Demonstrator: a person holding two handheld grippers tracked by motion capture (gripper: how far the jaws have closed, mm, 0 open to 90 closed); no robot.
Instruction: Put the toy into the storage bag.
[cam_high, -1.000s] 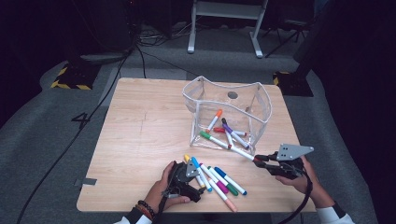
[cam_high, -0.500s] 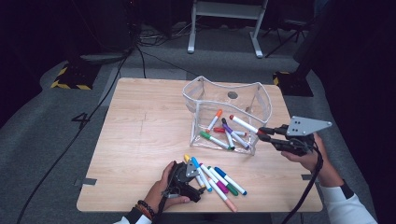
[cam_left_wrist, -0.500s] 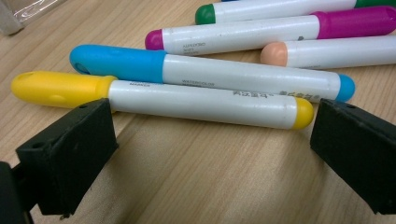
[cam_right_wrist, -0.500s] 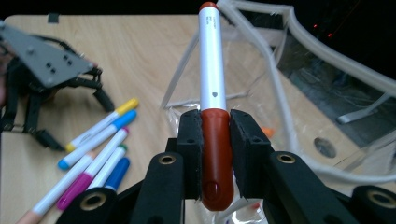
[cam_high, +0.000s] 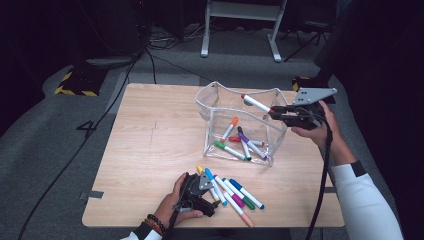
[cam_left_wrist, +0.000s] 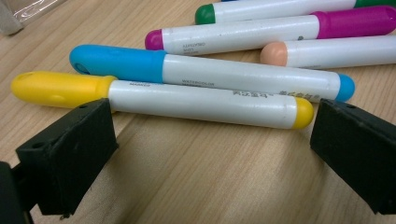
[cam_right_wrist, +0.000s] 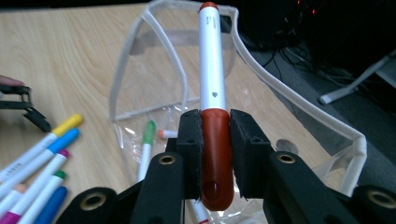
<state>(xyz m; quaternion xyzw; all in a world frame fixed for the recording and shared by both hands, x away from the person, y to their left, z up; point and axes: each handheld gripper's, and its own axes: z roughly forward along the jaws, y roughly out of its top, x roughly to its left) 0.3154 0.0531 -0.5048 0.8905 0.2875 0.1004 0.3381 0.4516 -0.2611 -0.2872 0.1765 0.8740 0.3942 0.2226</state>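
My right gripper (cam_high: 274, 111) is shut on the cap of a red marker (cam_high: 256, 103), which it holds level over the open top of a clear plastic pouch (cam_high: 220, 91). In the right gripper view the red marker (cam_right_wrist: 212, 70) points out over the pouch rim (cam_right_wrist: 299, 100) from between the pads of my right gripper (cam_right_wrist: 215, 135). Several markers (cam_high: 240, 142) lie inside the pouch. My left gripper (cam_high: 210, 194) rests on the table beside a pile of loose markers (cam_high: 235, 194). It stands open (cam_left_wrist: 210, 135), with a yellow marker (cam_left_wrist: 187, 100) just beyond its fingertips.
The pouch stands upright at the right middle of the wooden table (cam_high: 150, 140). A blue marker (cam_left_wrist: 224, 72), a magenta one (cam_left_wrist: 261, 32) and others lie behind the yellow one. The table's front edge is close to my left hand.
My right gripper has risen from the table's front right and moved away to above the pouch, carrying the red marker. The left gripper has stayed put.
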